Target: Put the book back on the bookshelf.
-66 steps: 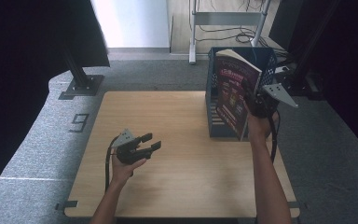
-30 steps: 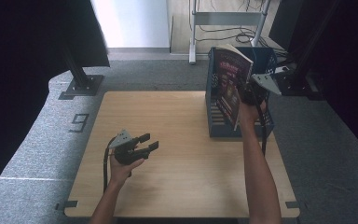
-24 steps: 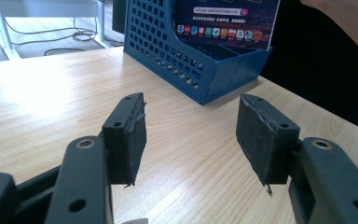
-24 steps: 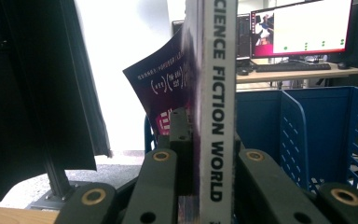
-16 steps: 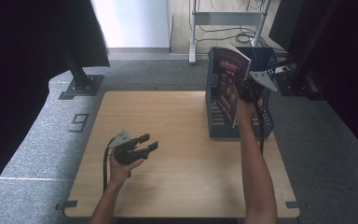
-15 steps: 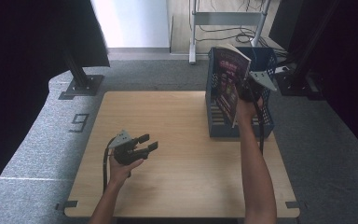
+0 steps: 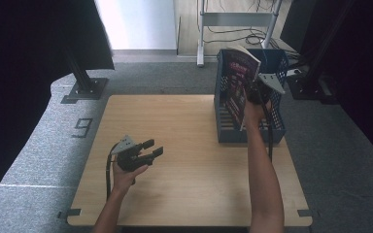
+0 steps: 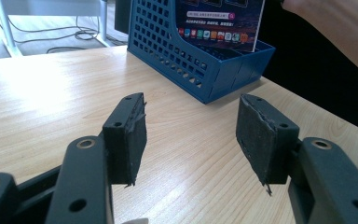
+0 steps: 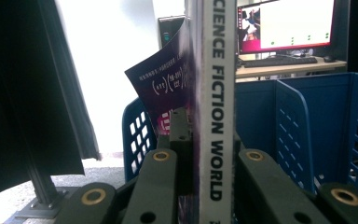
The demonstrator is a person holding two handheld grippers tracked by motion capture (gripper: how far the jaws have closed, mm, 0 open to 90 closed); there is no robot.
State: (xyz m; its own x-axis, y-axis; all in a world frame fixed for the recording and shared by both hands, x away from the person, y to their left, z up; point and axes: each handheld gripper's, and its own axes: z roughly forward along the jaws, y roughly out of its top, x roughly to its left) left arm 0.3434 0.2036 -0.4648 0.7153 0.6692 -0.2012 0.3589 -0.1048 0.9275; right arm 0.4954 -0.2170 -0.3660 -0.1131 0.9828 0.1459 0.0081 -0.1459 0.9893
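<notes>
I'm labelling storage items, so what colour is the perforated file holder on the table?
Blue. The file holder shows best in the left gripper view.

- In the high view, daylight comes from the far side, where a pale floor patch (image 7: 141, 24) is washed out to near white.
- Black curtains (image 7: 29, 58) at the left and right edges lose all detail; the wooden table (image 7: 184, 165) is evenly, softly lit, with faint shadows.
- In the left gripper view, glare whitens the tabletop at left; the near jaws are slightly soft.
- In the right gripper view, a blown-out bright backdrop silhouettes the dark side; the magazine (image 9: 216, 116) spine is blurred, and a glowing monitor (image 9: 284, 23) stays readable.
</notes>
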